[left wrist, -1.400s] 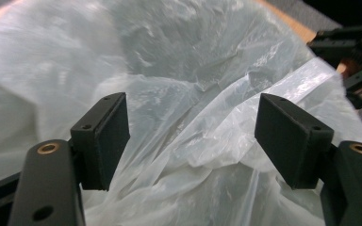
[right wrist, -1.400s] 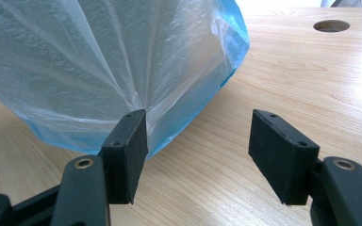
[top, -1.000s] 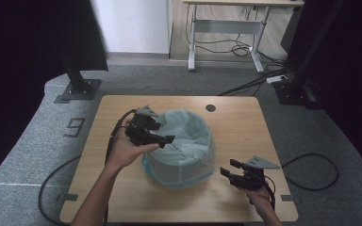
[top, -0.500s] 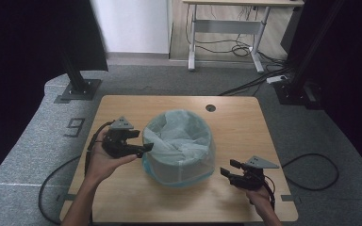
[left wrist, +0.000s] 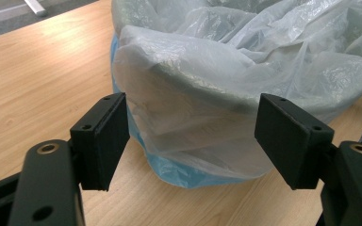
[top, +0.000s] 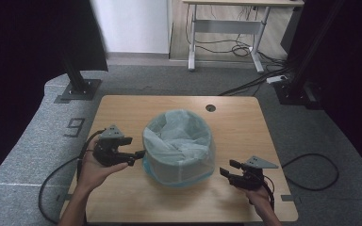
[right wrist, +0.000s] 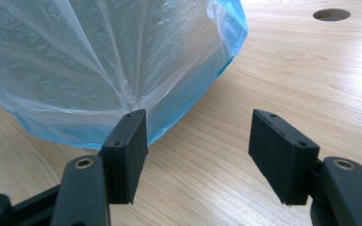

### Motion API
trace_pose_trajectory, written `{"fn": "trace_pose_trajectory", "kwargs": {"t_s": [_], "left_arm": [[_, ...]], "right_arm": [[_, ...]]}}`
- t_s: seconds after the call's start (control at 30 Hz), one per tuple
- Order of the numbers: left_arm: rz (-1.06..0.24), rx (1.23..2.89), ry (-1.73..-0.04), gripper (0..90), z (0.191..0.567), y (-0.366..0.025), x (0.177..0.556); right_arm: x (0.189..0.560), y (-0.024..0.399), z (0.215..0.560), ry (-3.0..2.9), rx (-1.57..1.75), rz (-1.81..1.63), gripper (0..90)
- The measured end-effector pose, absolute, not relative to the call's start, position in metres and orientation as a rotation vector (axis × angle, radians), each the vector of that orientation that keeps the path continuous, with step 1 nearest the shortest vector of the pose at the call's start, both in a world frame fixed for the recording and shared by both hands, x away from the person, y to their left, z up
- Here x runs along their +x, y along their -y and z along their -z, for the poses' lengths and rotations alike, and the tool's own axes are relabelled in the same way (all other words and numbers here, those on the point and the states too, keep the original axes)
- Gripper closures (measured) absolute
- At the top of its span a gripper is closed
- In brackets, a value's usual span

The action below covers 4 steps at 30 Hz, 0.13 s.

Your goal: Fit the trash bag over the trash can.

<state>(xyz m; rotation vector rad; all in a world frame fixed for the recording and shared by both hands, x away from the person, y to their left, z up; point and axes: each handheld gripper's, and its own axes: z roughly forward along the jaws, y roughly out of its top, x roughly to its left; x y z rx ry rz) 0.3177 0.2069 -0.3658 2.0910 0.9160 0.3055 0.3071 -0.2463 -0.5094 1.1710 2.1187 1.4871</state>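
Thin plastic liner (top: 179, 136) over a blue bin (top: 179, 176) on the counter (top: 245, 127): light, floppy, slippery; I'd pinch the rim fold. Left hand-held gripper (top: 139, 154) wide, empty; right hand-held gripper (top: 225, 171) likewise.

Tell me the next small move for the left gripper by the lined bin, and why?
Probably ease the left gripper forward onto the bag skirt: its jaws stand open, empty, aimed at loose plastic draped down the bin's side.
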Motion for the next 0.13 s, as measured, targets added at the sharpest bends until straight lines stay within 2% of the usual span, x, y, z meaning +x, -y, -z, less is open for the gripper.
{"fn": "trace_pose_trajectory", "kwargs": {"t_s": [0.13], "left_arm": [[-0.304,2.087,-0.922,26.9,0.3675,-0.2078,0.3186]], "right_arm": [[0.3072,0.2483,0.5088,-2.114,1.174,-1.489,37.0]]}}
